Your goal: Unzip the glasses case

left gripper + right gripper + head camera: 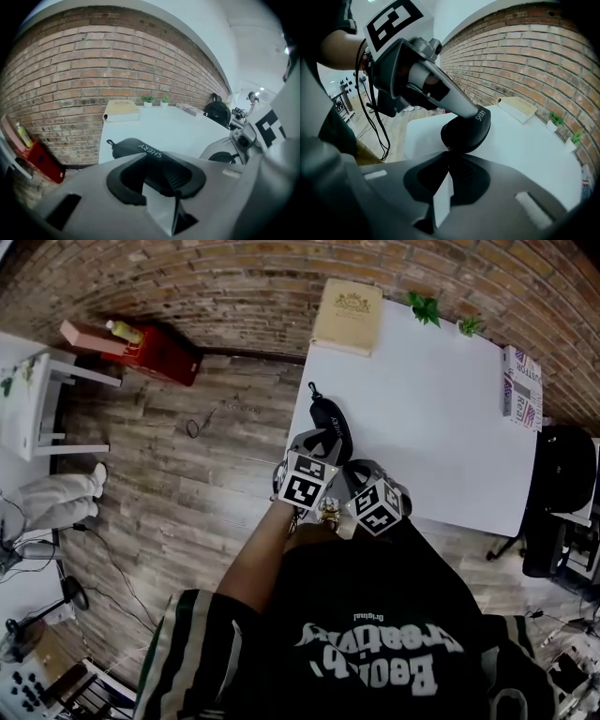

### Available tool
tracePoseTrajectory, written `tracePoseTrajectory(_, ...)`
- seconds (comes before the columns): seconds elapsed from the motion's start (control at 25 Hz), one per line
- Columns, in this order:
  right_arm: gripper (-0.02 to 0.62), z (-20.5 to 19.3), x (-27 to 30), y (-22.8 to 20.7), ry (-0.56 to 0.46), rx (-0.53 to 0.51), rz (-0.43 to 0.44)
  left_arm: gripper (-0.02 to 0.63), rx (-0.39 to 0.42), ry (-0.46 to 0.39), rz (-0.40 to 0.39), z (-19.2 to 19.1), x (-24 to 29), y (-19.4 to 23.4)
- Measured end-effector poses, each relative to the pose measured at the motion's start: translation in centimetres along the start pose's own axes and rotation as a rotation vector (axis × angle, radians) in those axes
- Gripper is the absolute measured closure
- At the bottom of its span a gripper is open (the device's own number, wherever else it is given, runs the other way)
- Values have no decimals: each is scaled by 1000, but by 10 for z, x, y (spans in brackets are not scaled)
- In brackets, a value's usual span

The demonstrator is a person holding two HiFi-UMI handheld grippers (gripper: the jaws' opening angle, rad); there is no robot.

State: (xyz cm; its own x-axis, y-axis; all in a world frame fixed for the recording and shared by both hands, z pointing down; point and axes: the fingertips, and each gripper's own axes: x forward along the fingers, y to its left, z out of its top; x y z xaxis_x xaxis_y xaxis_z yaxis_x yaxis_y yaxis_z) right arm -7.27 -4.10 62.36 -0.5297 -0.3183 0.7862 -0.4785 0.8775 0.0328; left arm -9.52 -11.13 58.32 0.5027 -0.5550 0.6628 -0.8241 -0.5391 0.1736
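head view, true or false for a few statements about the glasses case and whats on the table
1. The glasses case lies near the left edge of the table. True.
2. The glasses case is red. False: it is black.
3. A tan book lies at the table's far left corner. True.
4. The two small plants stand on the floor. False: they stand at the table's far edge.
5. The right gripper has its jaws wide apart. False: its jaws are together.
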Motion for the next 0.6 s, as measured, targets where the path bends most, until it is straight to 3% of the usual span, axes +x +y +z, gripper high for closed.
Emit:
tracePoseTrajectory(0.16, 580, -15, 7, 5, 46, -7, 5, 488, -19, 40, -20, -11, 4, -7)
tracePoseTrajectory(0.32, 580, -14, 12, 4, 35, -1, 9, 495, -12, -15, -25, 5, 1, -11)
tracePoseTrajectory(0.48, 580, -14, 15, 6, 39, -6, 9, 501, 30, 8, -4, -10, 11, -7)
tracePoseTrajectory(0.6, 580, -15, 15, 5, 45, -7, 6, 501, -2, -21, -1, -11, 9, -5)
